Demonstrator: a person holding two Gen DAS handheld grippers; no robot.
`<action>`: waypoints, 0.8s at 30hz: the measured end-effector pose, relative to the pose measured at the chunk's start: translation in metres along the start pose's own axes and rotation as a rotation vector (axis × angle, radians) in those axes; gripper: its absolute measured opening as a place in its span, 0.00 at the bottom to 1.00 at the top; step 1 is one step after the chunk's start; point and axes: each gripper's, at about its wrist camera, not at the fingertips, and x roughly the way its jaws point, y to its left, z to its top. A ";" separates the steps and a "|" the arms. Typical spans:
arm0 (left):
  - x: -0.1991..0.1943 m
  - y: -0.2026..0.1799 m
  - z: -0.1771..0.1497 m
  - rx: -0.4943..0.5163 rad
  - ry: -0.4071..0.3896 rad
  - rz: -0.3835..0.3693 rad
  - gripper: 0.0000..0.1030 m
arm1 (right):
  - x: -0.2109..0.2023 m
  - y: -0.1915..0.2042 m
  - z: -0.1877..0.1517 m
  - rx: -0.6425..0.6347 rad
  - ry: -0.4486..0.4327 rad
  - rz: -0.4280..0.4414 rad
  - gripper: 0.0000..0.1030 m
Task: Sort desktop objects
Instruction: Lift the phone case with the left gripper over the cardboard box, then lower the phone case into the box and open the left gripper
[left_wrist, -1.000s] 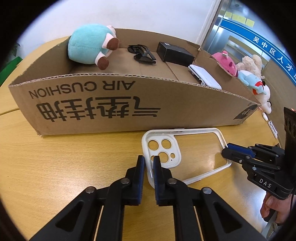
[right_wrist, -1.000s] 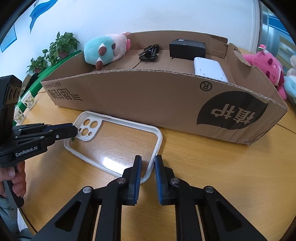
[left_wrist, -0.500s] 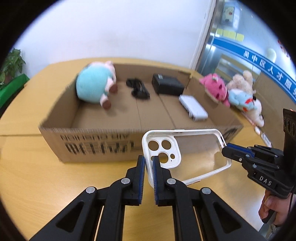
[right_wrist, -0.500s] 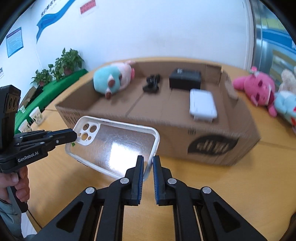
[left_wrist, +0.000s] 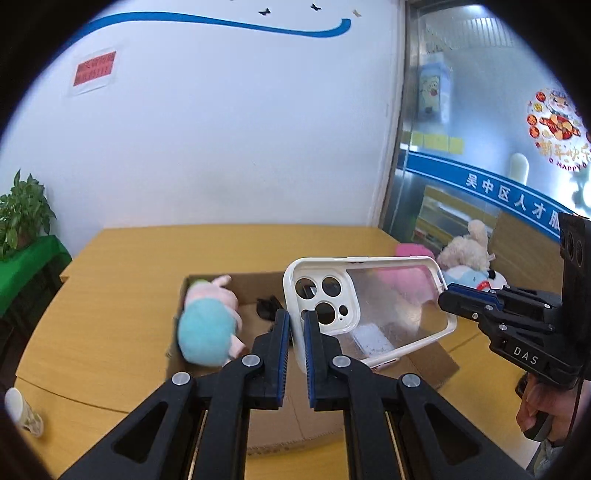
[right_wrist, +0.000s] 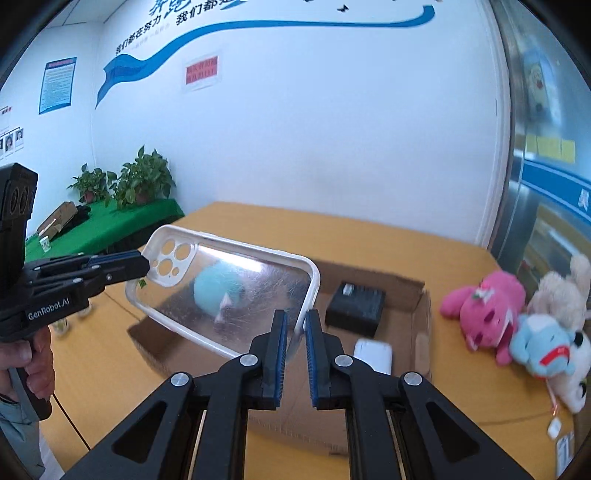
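A: From the left wrist, what has the left hand-held gripper (left_wrist: 294, 330) got?

B: Its jaws are nearly closed on the camera-hole end of the case (left_wrist: 369, 306), pinching the white rim. The right hand-held gripper (left_wrist: 448, 295) comes in from the right and grips the far end. I'd say two grips keep such a thin, springy shell level.

A: And where is the case?

B: In the air, above the box (left_wrist: 436, 356), clear of the desk (left_wrist: 110, 295). The box holds a teal plush (left_wrist: 207, 332), a black item I can't make out, and a white slab seen through the clear back.

A: Now the right wrist?

B: Here the right hand-held gripper (right_wrist: 294, 328) is almost shut on the case (right_wrist: 236, 291) at its plain end, with the rim between the pads. The left hand-held gripper (right_wrist: 142, 264) clamps the lens corner. The case tilts a little and hangs over the box (right_wrist: 423, 314), with a black pack (right_wrist: 356, 304) and a white slab (right_wrist: 373, 352) beneath to its right.

A: Why hold it there?

B: Probably to lower it into a free spot inside. The pink plush (right_wrist: 484, 306) and its neighbours lie outside on the desk, likely unsorted.
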 end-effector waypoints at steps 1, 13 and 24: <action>0.000 0.006 0.005 -0.008 -0.004 0.008 0.07 | 0.002 0.003 0.008 -0.009 -0.006 0.006 0.09; 0.051 0.088 0.008 -0.071 0.139 0.102 0.07 | 0.120 0.041 0.035 0.013 0.146 0.173 0.09; 0.121 0.094 -0.058 -0.010 0.409 0.158 0.07 | 0.212 0.031 -0.053 0.127 0.411 0.208 0.09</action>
